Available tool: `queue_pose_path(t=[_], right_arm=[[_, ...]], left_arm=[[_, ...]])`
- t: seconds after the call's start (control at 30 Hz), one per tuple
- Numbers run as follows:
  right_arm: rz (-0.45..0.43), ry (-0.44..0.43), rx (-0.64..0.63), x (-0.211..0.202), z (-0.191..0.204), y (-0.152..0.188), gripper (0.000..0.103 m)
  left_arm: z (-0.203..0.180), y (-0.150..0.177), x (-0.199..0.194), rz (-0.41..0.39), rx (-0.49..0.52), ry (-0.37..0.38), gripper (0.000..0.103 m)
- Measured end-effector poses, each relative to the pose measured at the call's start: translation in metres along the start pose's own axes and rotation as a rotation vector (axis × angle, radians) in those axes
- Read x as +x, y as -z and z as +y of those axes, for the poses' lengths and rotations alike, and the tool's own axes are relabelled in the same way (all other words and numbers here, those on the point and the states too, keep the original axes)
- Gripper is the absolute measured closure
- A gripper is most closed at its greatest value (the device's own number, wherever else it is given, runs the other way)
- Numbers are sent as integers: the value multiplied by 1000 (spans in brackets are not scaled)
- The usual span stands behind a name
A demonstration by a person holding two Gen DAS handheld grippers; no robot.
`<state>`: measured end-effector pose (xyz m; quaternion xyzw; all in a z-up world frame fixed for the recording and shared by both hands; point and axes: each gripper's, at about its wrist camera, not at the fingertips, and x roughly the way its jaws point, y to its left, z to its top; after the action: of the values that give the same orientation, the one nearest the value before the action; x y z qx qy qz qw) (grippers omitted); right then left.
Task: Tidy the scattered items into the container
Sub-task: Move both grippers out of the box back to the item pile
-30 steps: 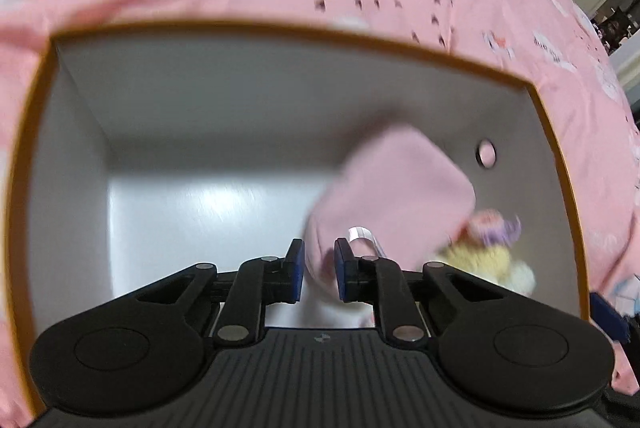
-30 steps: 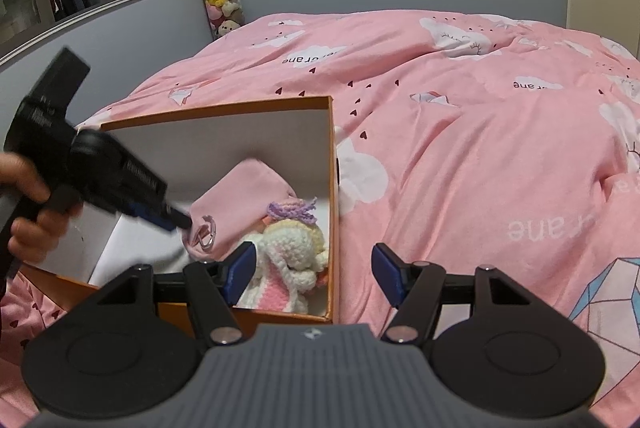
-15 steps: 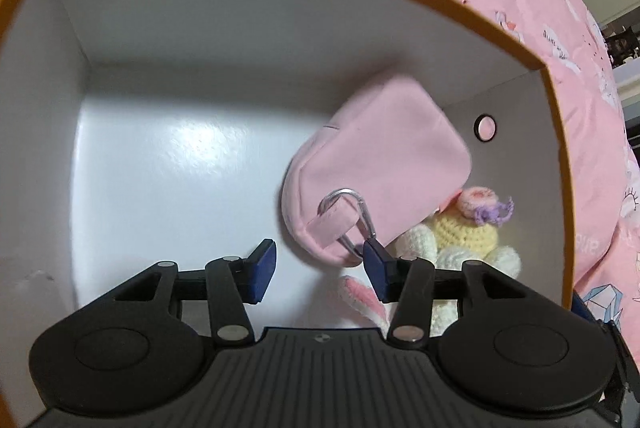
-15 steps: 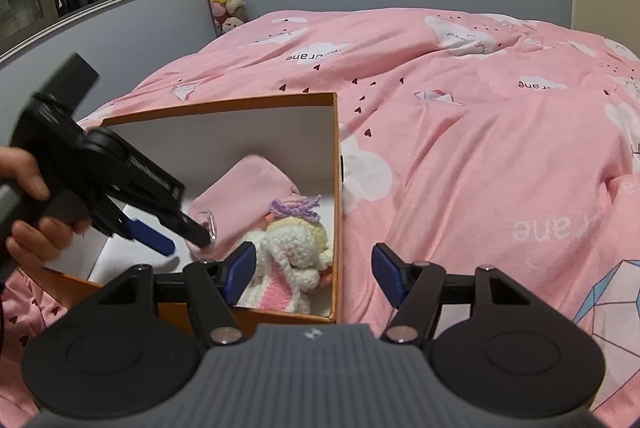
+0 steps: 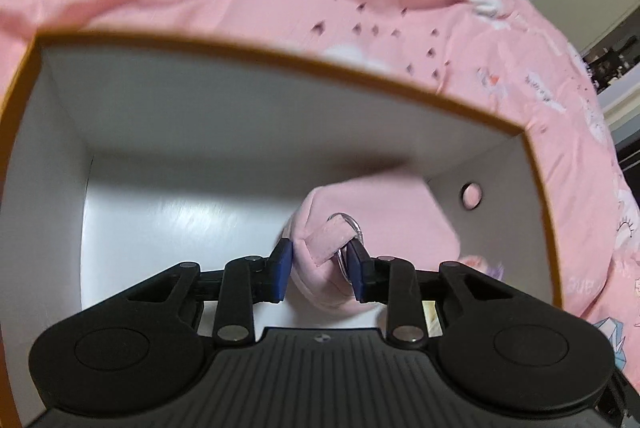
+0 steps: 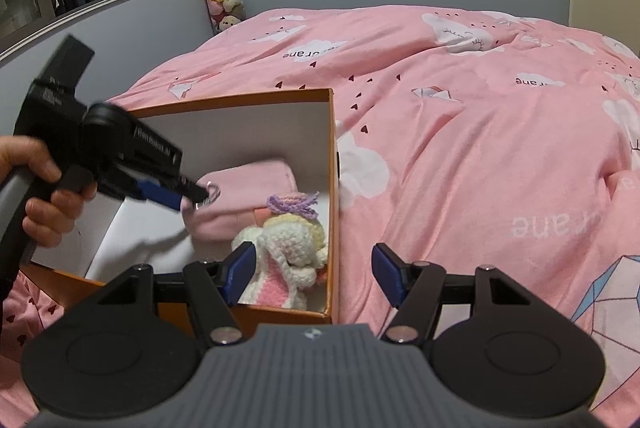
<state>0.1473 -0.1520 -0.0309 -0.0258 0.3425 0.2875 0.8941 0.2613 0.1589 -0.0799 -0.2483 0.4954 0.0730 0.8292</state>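
Two items sit in the orange box (image 6: pixel 331 188): pink pouch (image 6: pixel 248 188) at its far right, crochet doll (image 6: pixel 288 248) nearer. Left gripper (image 5: pixel 320 270), jaws just closing, pinches the pouch's near end by its ring. Right gripper (image 6: pixel 312 274) gapes empty. Release low, then lift straight out.

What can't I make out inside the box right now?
- Left wrist view: crochet toy mostly hidden behind the left gripper and pink pouch.
- Right wrist view: box near-left floor hidden by the left gripper.
- Both views: whether the pads actually pinch the pouch; motion blur.
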Motion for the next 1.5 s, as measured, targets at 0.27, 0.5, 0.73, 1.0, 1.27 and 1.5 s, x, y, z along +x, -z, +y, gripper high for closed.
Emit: queue_pose_path(t=[0.27, 0.5, 0.73, 1.0, 1.27, 1.5], right_arm=[[4, 2, -4, -1, 0, 1, 36], [5, 1, -8, -1, 1, -1, 36], [-15, 7, -21, -11, 7, -4, 34], [-92, -29, 33, -42, 6, -8, 27], [-133, -86, 15, -80, 19, 5, 28], [-24, -46, -13, -101, 19, 27, 30]], left_arm=[[-35, -10, 21, -26, 96, 0, 70], [-38, -2, 8, -58, 151, -51, 70], [-46, 19, -35, -113, 230, -58, 70], [-57, 60, -114, -227, 357, 29, 66], [-47, 117, -152, -223, 448, 87, 51], [-32, 164, -138, -98, 497, 96, 46]])
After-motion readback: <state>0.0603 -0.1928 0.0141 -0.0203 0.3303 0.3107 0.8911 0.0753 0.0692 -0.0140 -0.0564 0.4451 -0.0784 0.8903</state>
